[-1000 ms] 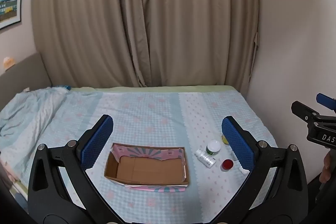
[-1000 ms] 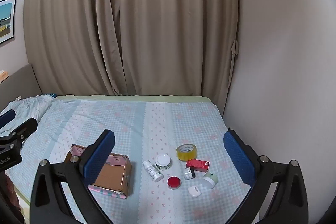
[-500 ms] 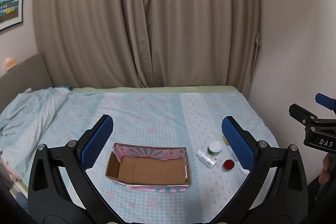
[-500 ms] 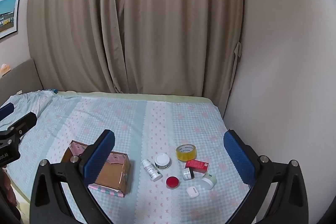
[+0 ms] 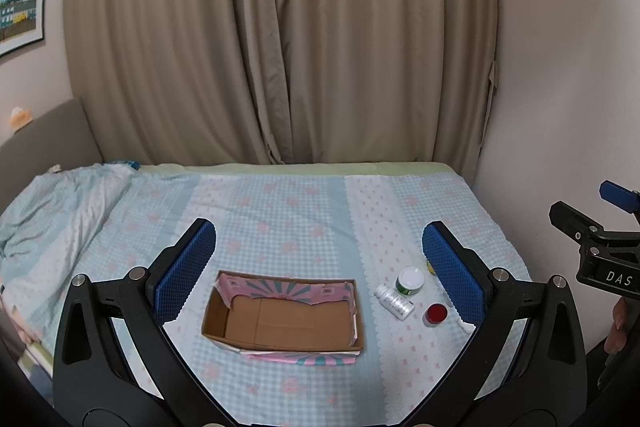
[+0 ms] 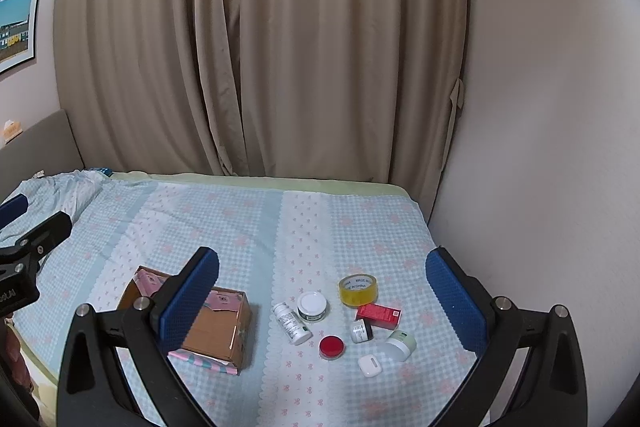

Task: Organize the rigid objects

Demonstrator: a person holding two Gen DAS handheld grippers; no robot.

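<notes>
Left hand-held gripper (image 5: 319,271): wide, holding nothing.
Right hand-held gripper (image 6: 322,291): wide, holding nothing.
Items: bottle (image 6: 292,323), jars, tape roll (image 6: 357,290) lie right of the cardboard box (image 6: 208,327).
Risk: you may nudge neighbours in the tight cluster; the soft bed (image 6: 240,223) lets them roll.

On the bed (image 6: 248,223), an open cardboard box (image 5: 286,319) sits toward the near edge, left of a cluster of small items near the bed's right edge. In the cluster, a bottle (image 6: 292,323) lies on its side nearest the box, with a round jar (image 6: 312,306) touching its far side. A tape roll (image 6: 357,290) lies behind the rest; a small carton (image 6: 378,315) sits just before it. A flat tin (image 6: 331,347), a small pot (image 6: 361,331), another jar (image 6: 401,343) and an earbud case (image 6: 369,365) lie nearest the near edge.
</notes>
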